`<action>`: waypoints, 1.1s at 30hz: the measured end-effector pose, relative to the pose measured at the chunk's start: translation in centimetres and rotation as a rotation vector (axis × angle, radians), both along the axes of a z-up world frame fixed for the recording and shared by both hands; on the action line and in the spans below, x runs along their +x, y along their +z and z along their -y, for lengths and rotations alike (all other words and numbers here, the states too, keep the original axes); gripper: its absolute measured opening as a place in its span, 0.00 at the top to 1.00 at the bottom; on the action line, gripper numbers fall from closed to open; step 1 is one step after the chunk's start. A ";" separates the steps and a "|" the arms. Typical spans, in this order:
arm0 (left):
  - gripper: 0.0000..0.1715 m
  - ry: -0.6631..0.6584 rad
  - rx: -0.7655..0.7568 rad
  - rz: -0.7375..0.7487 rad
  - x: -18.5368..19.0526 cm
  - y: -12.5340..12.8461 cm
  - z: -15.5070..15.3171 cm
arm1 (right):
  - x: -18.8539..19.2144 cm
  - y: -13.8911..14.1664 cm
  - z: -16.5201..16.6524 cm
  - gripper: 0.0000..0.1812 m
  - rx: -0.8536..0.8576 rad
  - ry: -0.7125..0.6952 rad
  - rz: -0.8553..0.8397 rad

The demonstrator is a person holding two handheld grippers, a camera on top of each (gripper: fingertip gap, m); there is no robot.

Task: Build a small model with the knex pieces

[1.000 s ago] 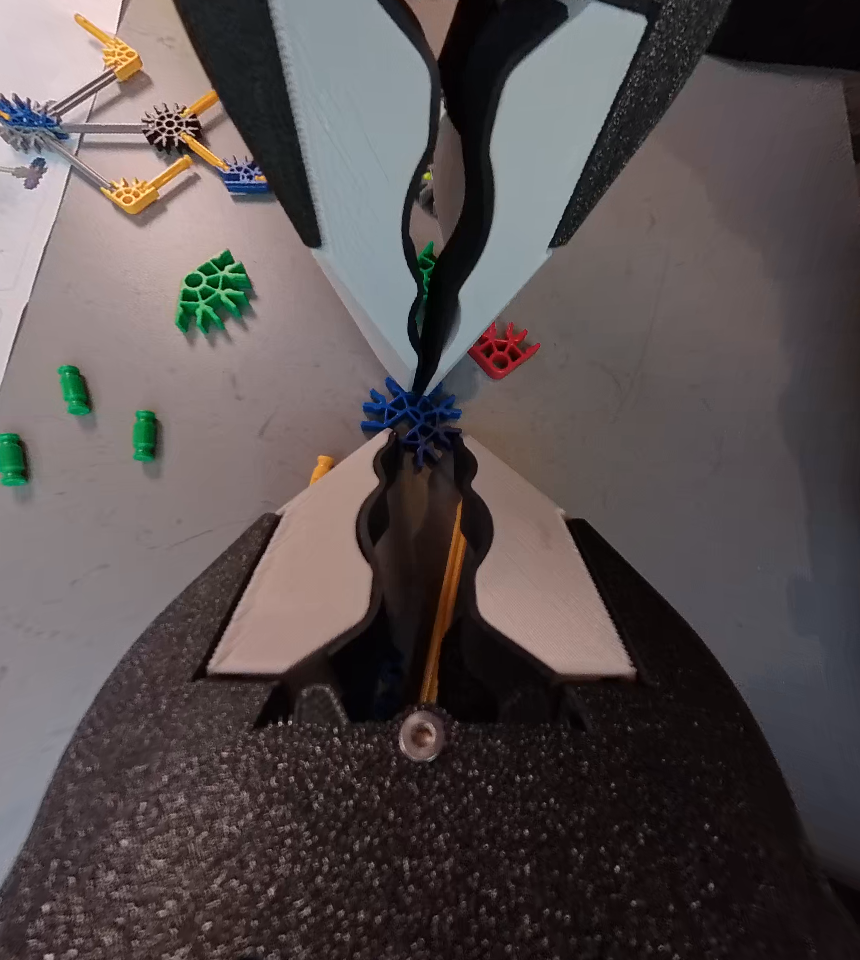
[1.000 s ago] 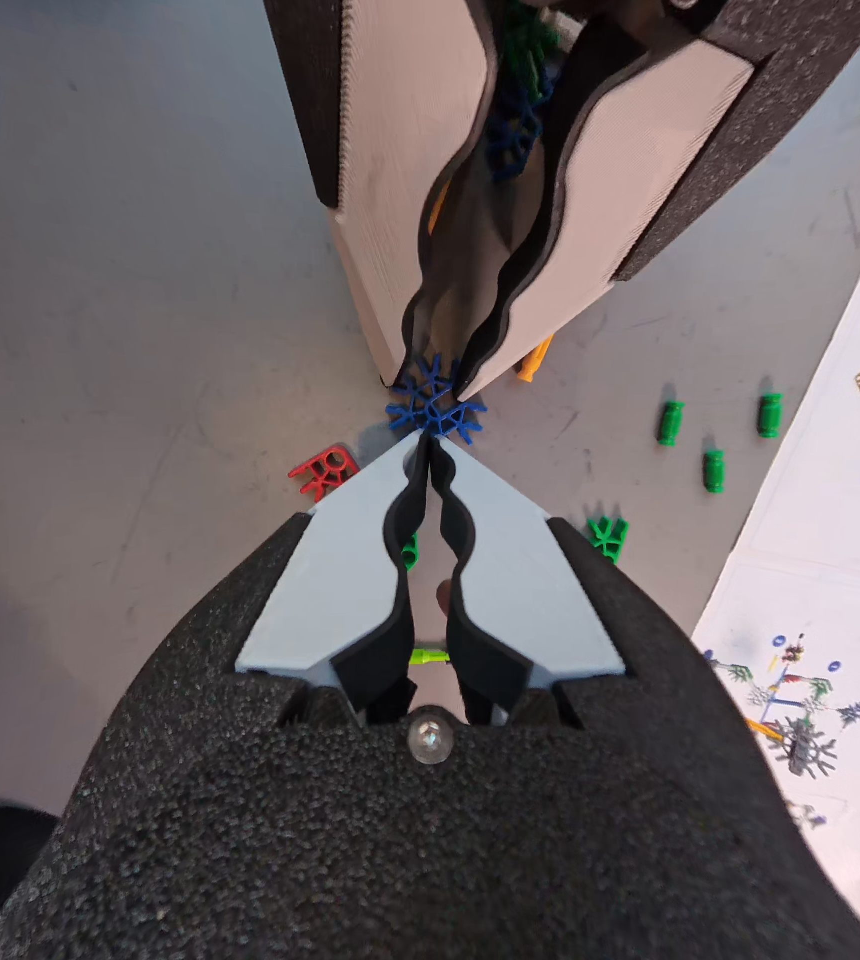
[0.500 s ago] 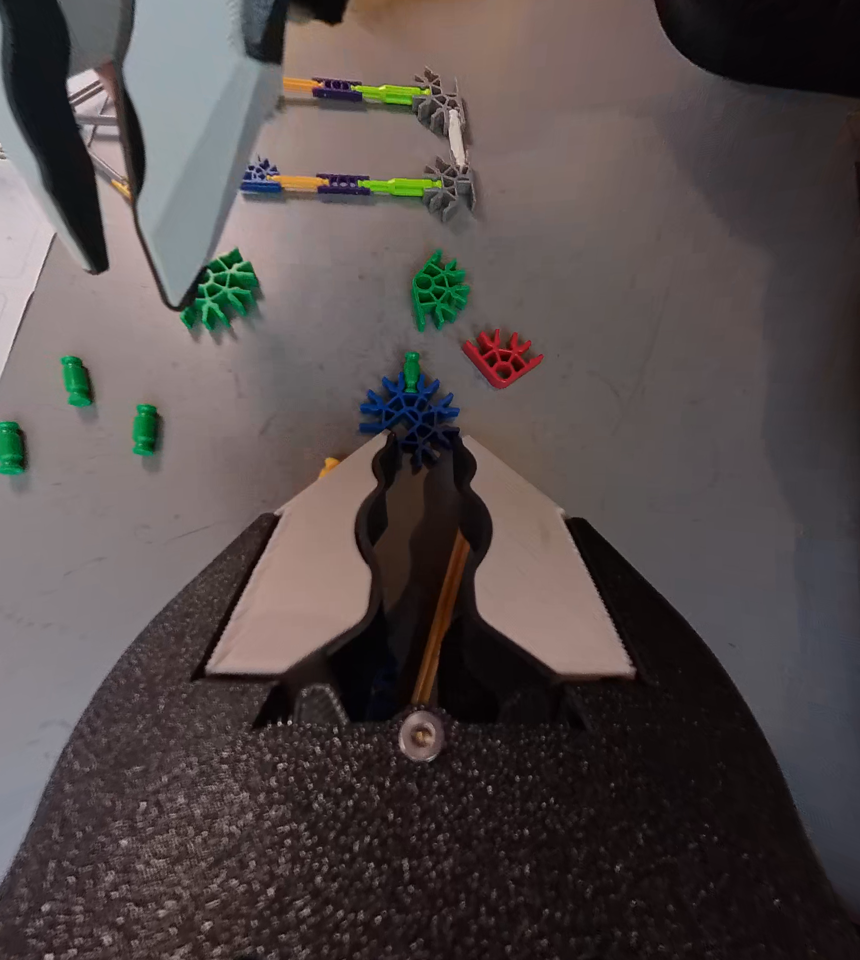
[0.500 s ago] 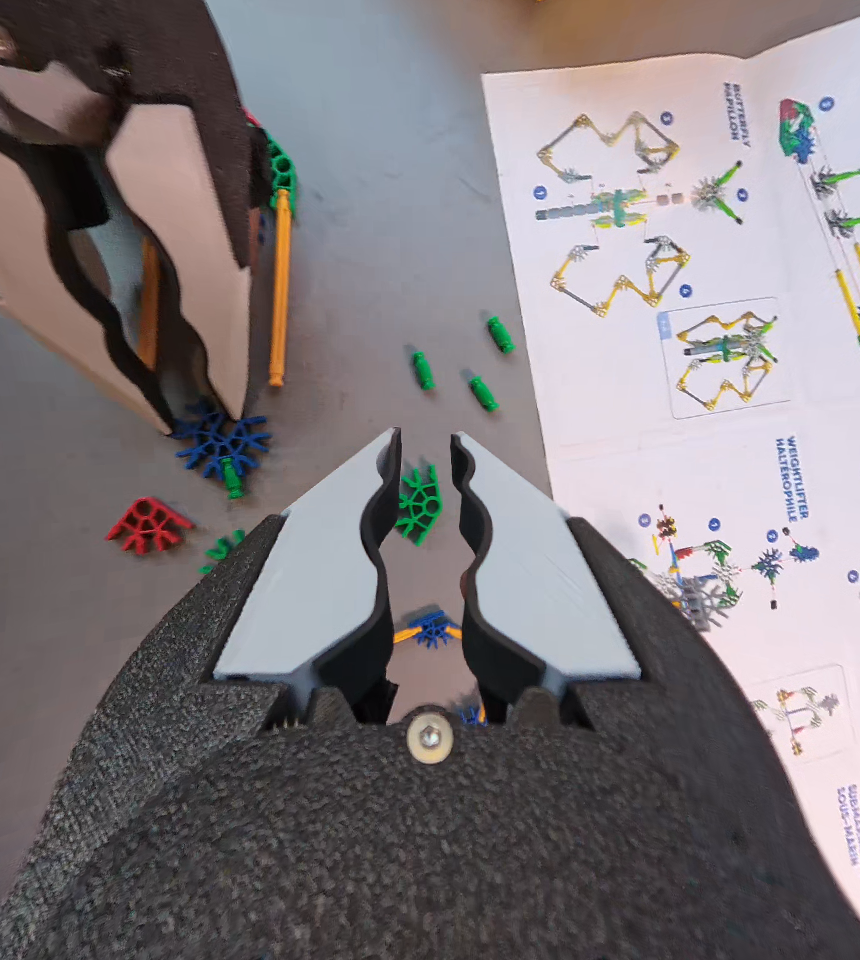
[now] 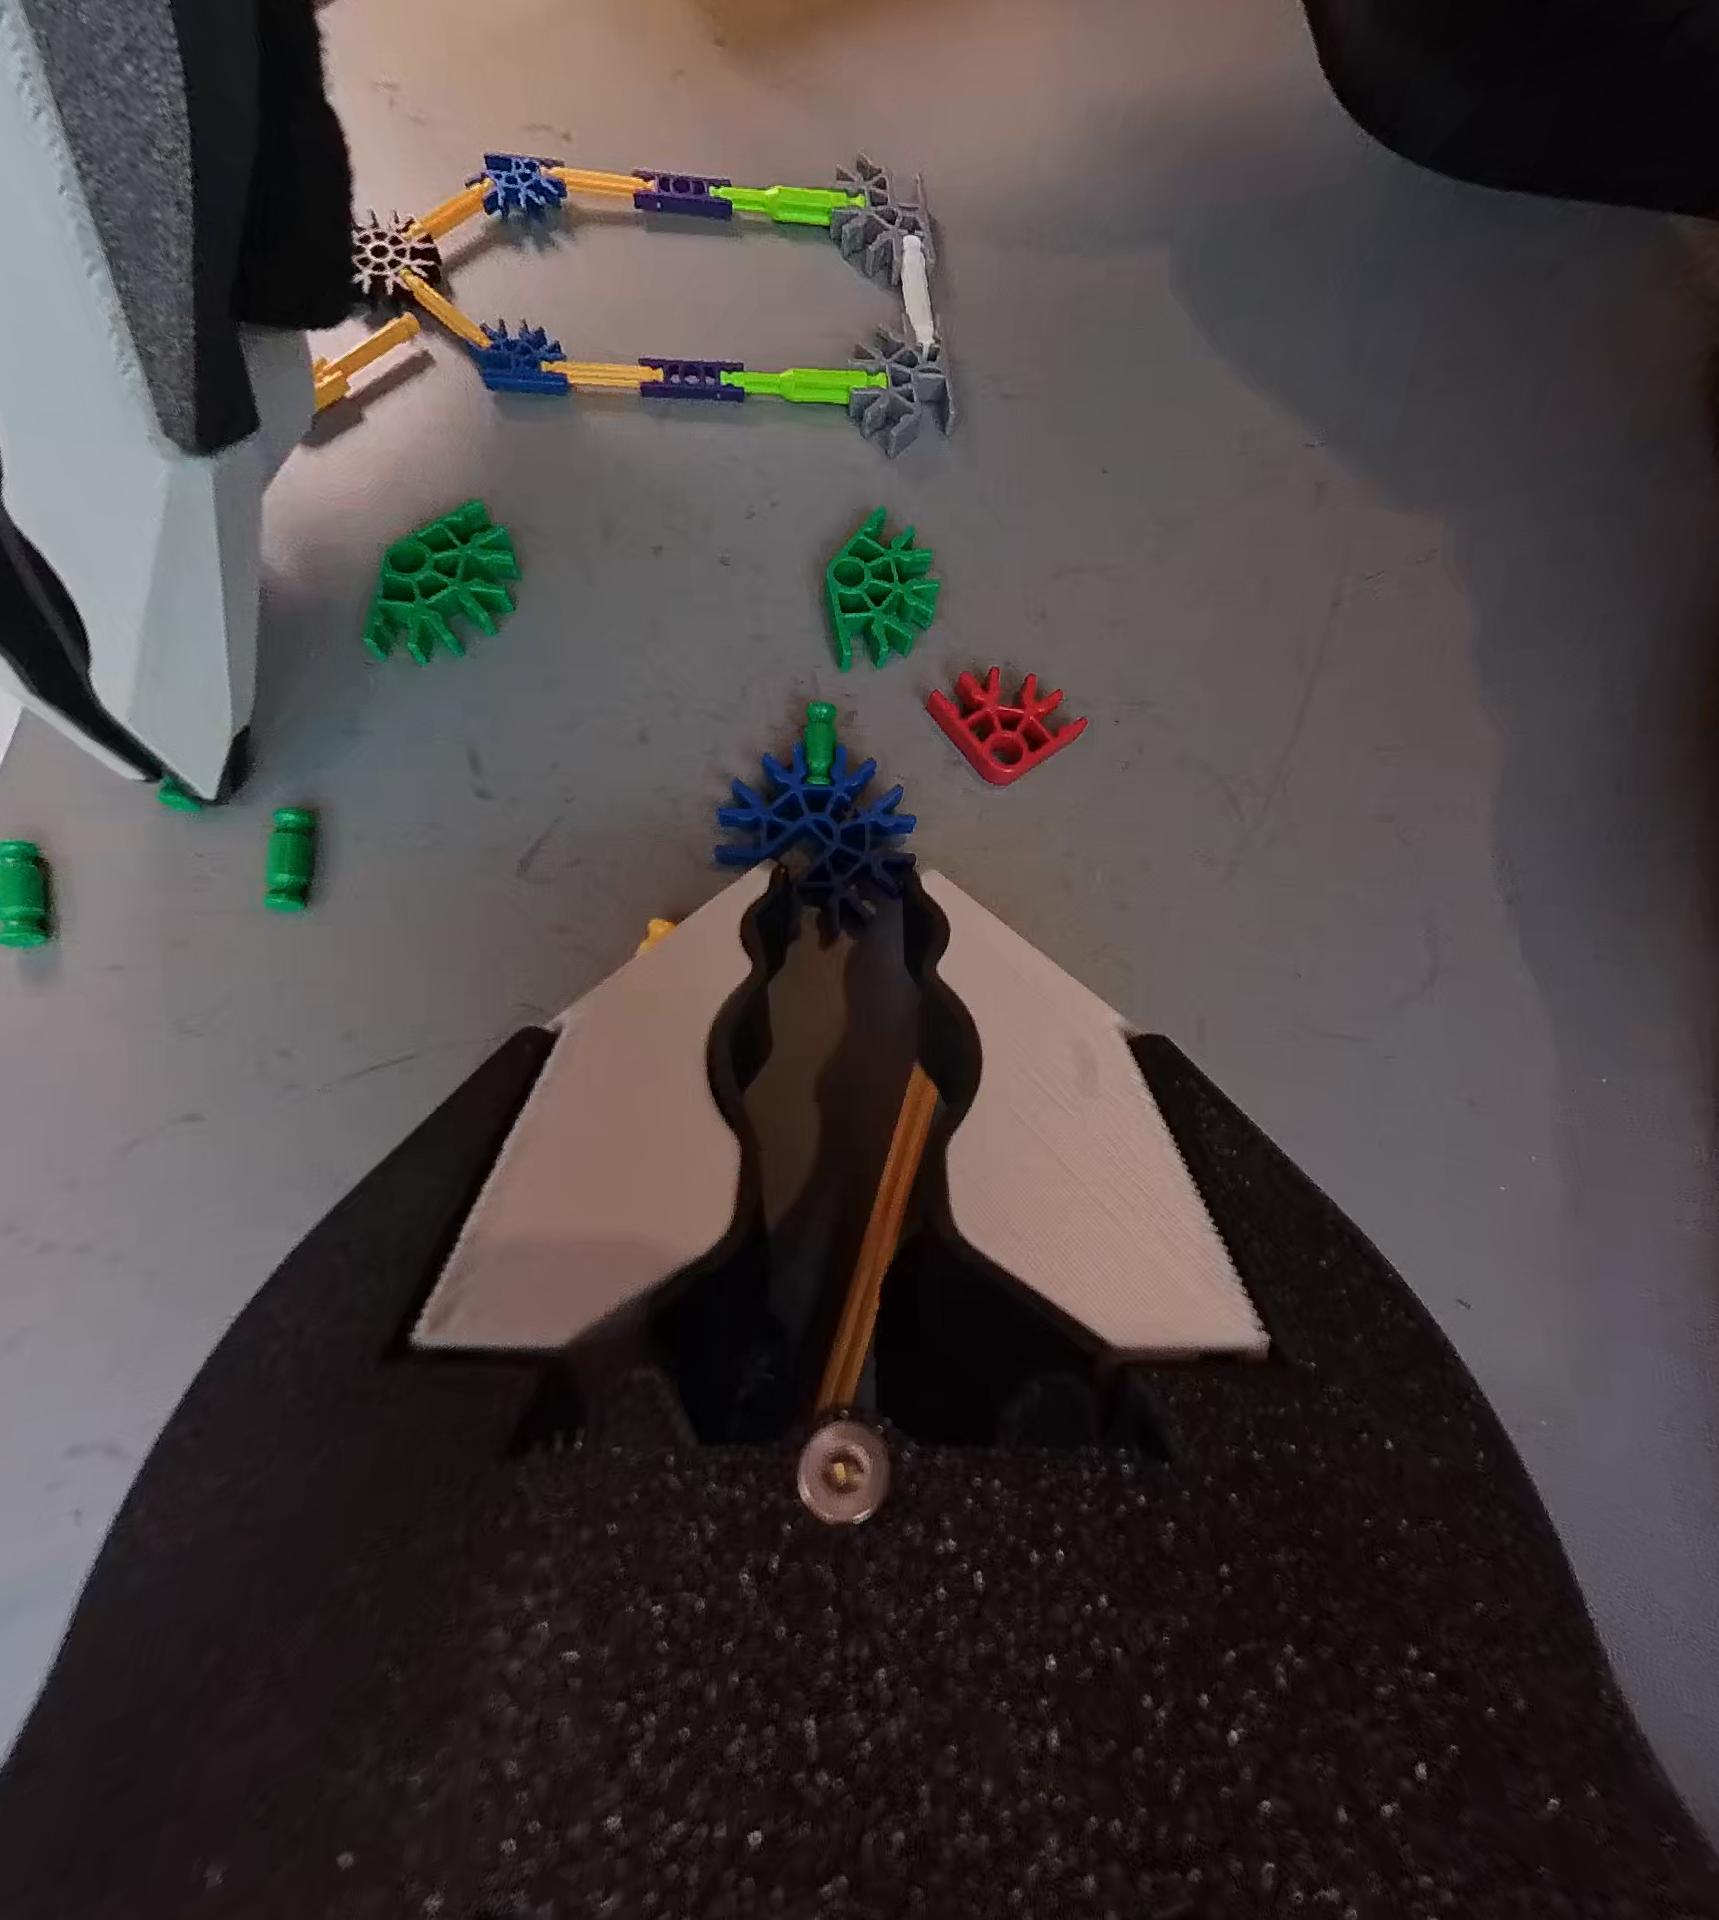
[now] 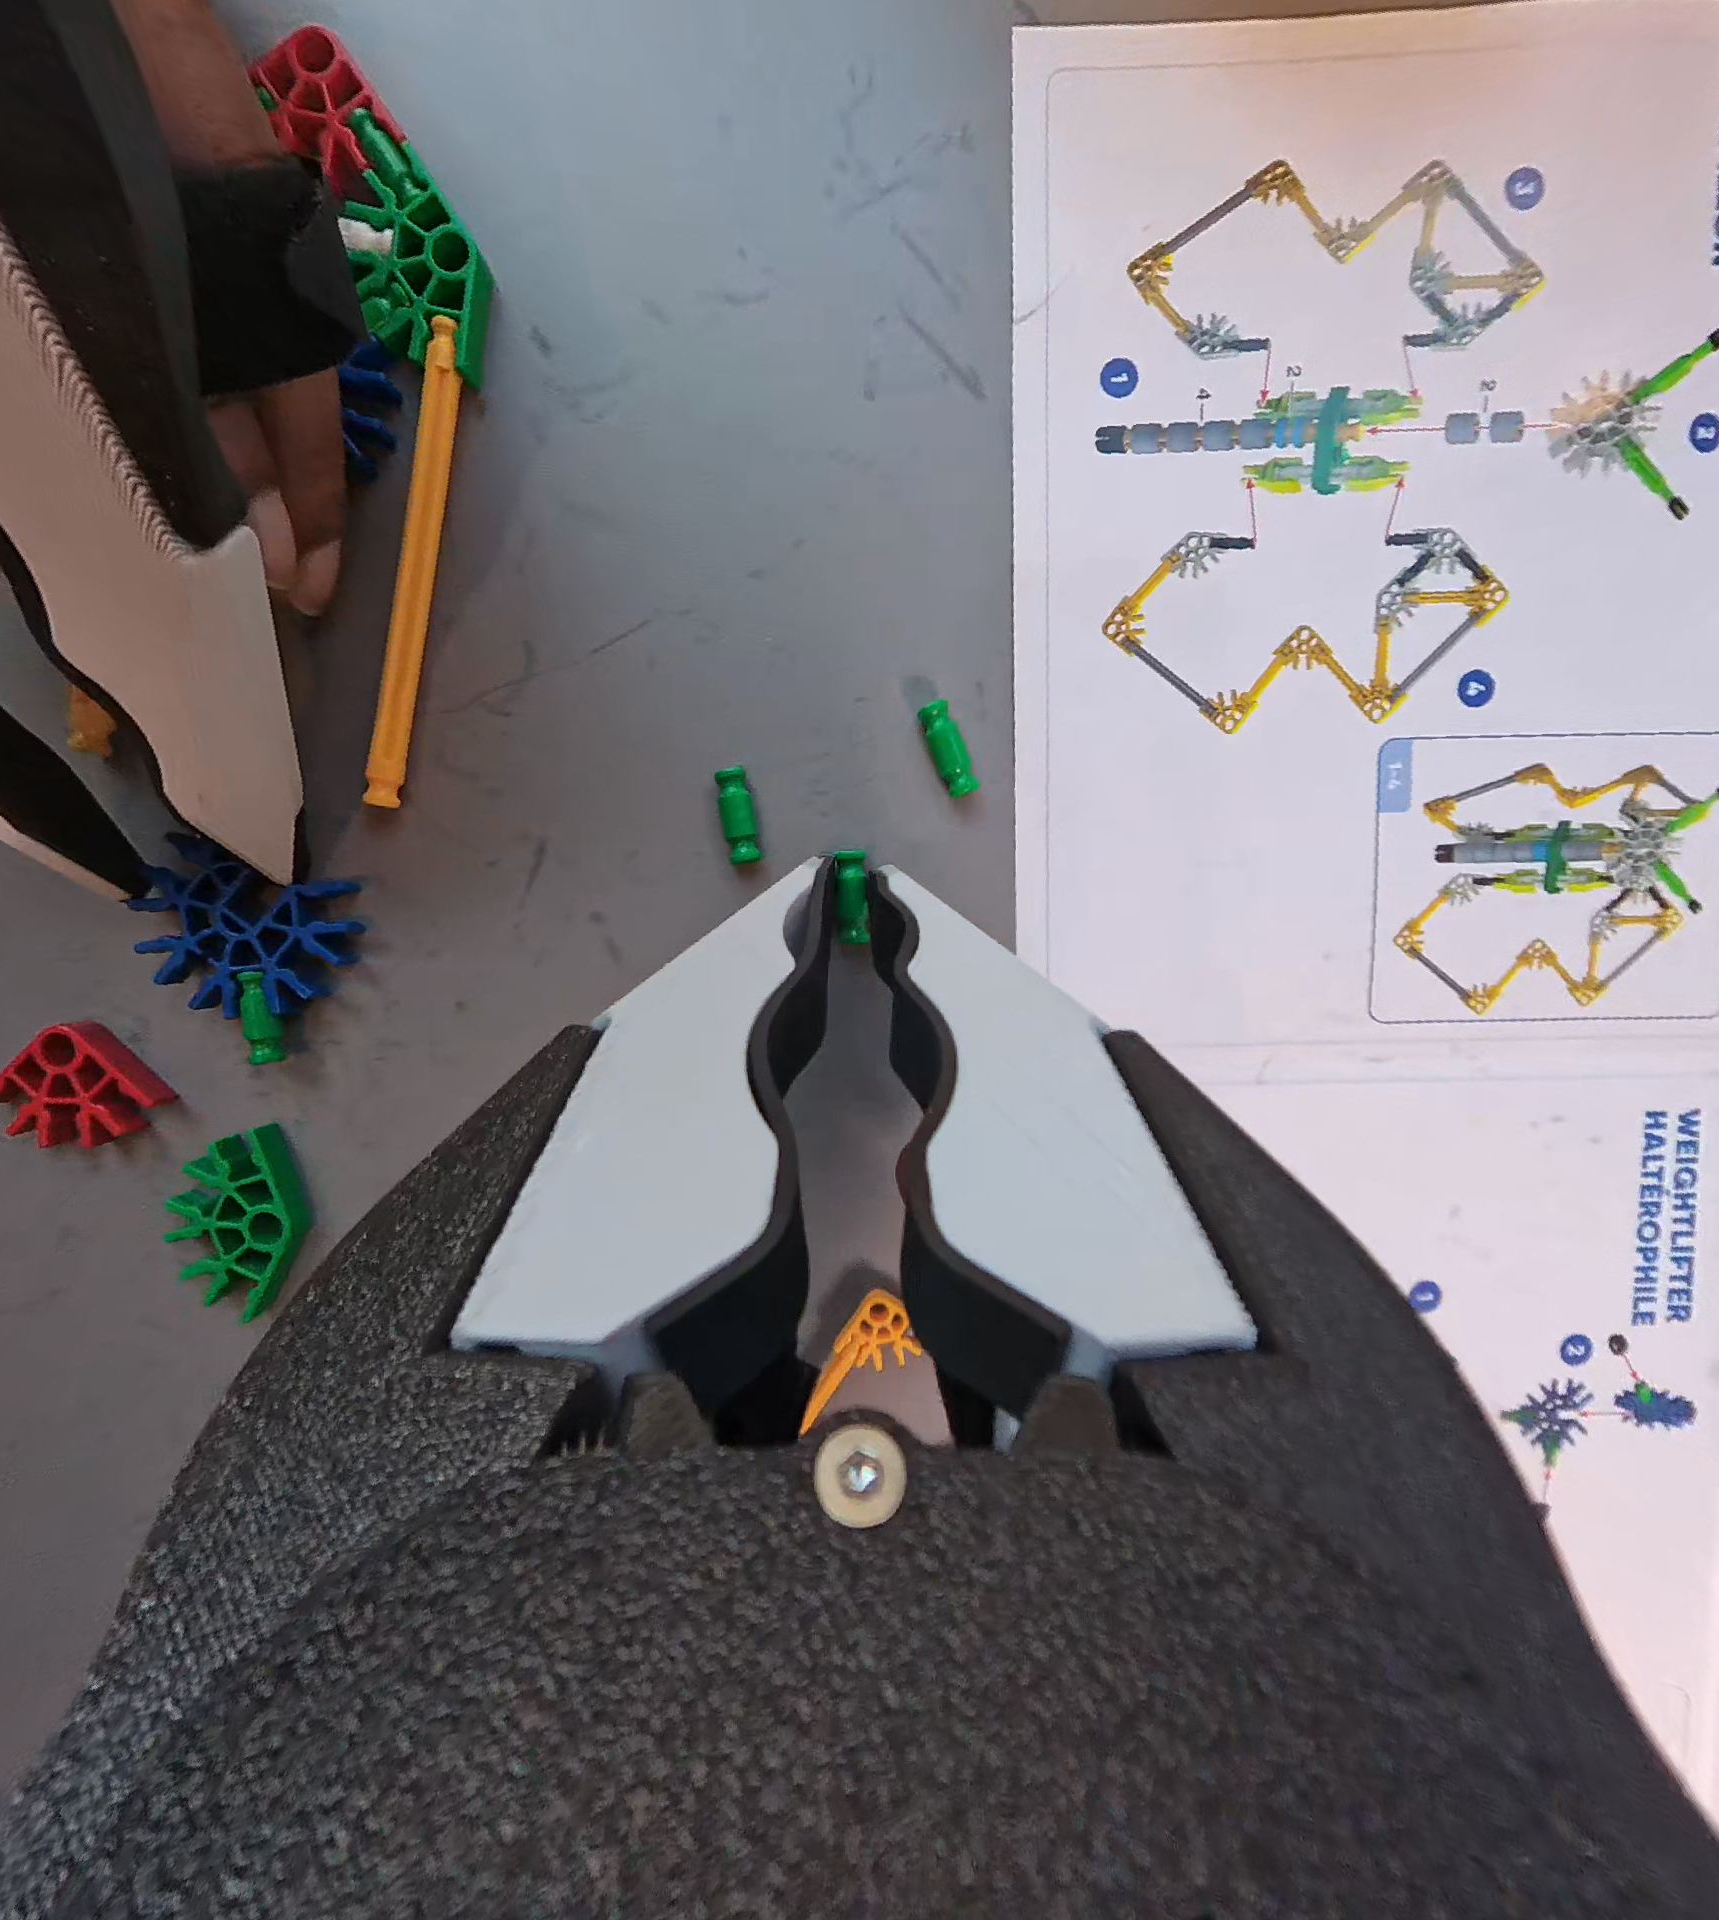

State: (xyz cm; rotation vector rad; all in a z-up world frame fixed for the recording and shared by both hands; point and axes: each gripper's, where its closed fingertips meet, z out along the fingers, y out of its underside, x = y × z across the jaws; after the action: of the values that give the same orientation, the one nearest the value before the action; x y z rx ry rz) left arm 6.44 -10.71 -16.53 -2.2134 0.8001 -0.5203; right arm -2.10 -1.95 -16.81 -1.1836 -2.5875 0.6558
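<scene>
Left wrist view: left gripper (image 5: pixel 839 883) jaws closed on blue snowflake connector (image 5: pixel 813 831) at frame centre, w/ short green rod (image 5: pixel 820 740) plugged in its top. Red connector (image 5: pixel 1007 724) just right of it on grey worktop (image 5: pixel 1354 831).

Right wrist view: right gripper (image 6: pixel 850 883) jaws pinching short green rod (image 6: pixel 851 896), centre frame; two more green rods (image 6: pixel 736 815) near, above-left. Instruction sheet (image 6: pixel 1250 935) at right.

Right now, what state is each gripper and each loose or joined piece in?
left gripper: shut on blue snowflake connector
short green rod: plugged into that connector
right gripper: closed around green spacer on the table
two other green spacers: lying loose
red connector: loose, flat
rod-and-connector frame: joined, lying flat
instruction sheet: unfolded, flat
</scene>
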 end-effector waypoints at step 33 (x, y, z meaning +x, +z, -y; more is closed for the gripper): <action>0.83 -0.005 -0.030 -0.077 -0.4 -0.1 0.7 | 10.1 1.3 7.2 0.97 -0.178 -0.306 -0.048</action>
State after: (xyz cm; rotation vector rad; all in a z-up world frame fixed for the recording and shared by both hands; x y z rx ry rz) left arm 6.07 -11.37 -16.61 -2.2718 0.8428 -0.4546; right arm 8.04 -9.17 -15.47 -1.5562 -2.2765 0.8452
